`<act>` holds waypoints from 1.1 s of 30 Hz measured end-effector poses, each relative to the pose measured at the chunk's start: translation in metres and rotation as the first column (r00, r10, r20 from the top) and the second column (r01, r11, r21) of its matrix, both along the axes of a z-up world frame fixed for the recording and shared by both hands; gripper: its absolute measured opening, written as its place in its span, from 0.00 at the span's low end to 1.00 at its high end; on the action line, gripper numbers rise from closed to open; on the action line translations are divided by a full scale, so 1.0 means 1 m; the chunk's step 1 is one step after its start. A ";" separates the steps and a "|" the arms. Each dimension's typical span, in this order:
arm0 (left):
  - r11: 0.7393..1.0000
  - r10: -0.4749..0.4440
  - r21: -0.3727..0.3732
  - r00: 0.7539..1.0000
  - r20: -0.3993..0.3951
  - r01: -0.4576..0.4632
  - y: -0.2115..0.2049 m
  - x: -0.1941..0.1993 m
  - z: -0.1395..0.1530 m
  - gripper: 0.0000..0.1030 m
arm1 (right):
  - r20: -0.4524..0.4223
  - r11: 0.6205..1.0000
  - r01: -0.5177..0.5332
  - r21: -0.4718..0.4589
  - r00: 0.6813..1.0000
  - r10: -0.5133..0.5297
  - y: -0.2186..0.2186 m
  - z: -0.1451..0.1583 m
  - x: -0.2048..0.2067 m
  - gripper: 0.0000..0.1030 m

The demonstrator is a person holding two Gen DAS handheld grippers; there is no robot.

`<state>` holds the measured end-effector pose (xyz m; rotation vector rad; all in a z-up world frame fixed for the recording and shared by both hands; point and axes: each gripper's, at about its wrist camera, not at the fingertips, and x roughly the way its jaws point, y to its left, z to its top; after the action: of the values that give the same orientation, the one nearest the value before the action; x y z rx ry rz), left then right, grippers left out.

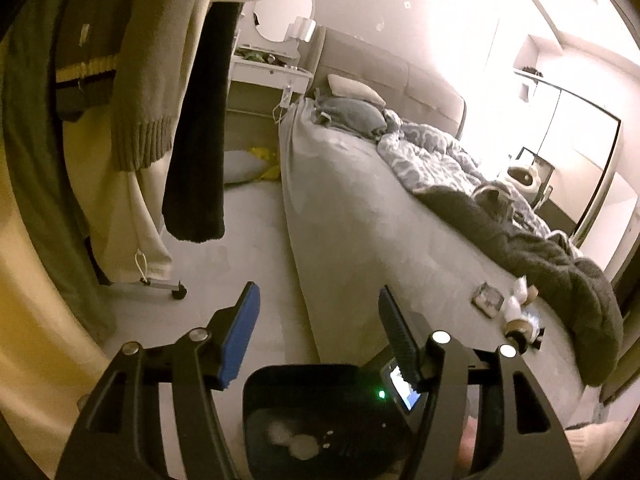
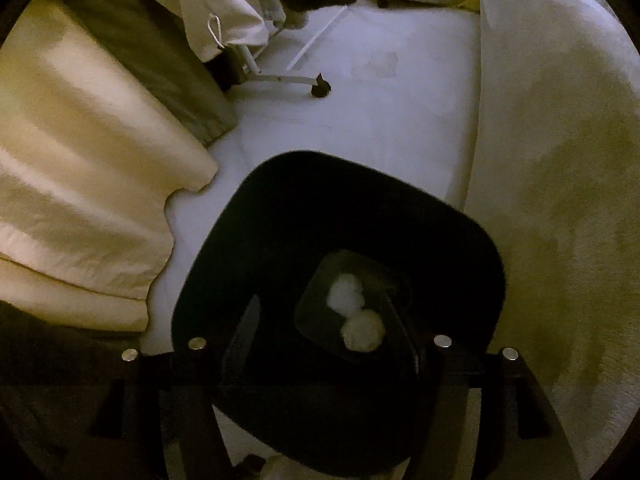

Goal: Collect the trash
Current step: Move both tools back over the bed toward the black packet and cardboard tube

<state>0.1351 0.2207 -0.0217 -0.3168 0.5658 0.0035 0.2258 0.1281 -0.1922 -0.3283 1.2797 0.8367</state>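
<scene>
A black trash bin [image 2: 280, 208] stands on the floor beside the bed, and two white crumpled paper balls [image 2: 356, 312] lie at its bottom. My right gripper [image 2: 320, 300] points down into the bin's mouth. It is open, with nothing pinched between its dark fingers. My left gripper [image 1: 318, 288], with blue pads, hangs open and empty above the bin [image 1: 304, 380], aimed along the bed's side. On the bed's near corner lie a small square packet [image 1: 488, 300] and some white wrappers and rolls [image 1: 520, 312].
The grey bed [image 1: 360, 208] fills the right, with a rumpled duvet and a dark blanket [image 1: 540, 252]. A wheeled clothes rack [image 2: 288, 78] with hanging garments [image 1: 140, 80] and a cream curtain [image 2: 80, 160] line the left. Pale floor [image 2: 380, 100] runs between them.
</scene>
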 end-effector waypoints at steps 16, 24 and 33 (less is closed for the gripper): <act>0.998 -0.049 0.043 0.997 0.063 0.046 -0.041 0.013 0.026 0.71 | 0.196 0.985 -0.059 0.159 0.980 0.027 -0.041 0.081 -0.005 0.72; 0.993 -0.111 0.039 0.992 0.065 0.108 -0.068 0.028 0.032 0.77 | 0.281 0.978 -0.055 0.201 0.960 -0.004 -0.074 0.110 -0.001 0.72; 0.985 -0.165 0.045 0.986 0.036 0.164 -0.096 0.054 0.029 0.79 | 0.376 0.971 -0.016 0.239 0.923 -0.078 -0.128 0.148 0.010 0.72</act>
<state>0.1892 0.1251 0.0069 -0.2281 0.5508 -0.1499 0.2362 0.0001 -0.0445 -0.2623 0.8068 0.8404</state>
